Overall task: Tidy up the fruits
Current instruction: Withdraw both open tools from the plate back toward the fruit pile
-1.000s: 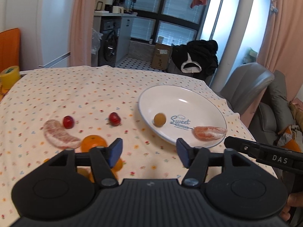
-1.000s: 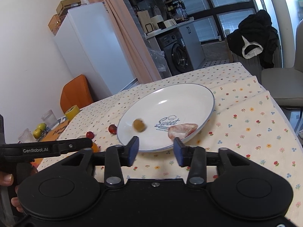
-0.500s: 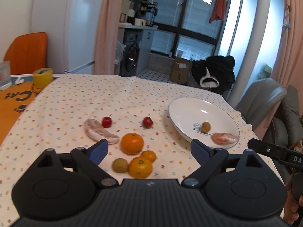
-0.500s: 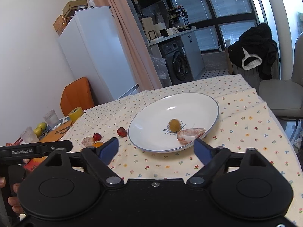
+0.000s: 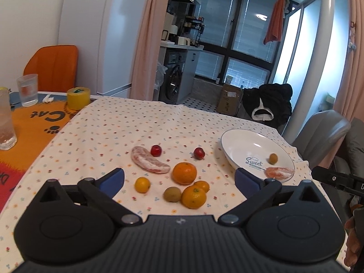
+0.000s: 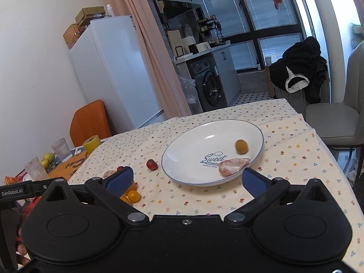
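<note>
A white plate sits near the right edge of a table covered in a flowered cloth. On the plate lie a small olive-yellow fruit and a peeled citrus segment, close together but apart. To the plate's left, loose on the cloth, are two small red fruits, a second peeled segment, a large orange, a second orange, two small orange fruits and a brown kiwi. The left hand-held gripper hovers above this group, its blue-padded fingers spread wide and empty. The right hand-held gripper faces the plate, fingers also wide apart, holding nothing. Drinking glasses and a yellow tape roll stand at the far left.
</note>
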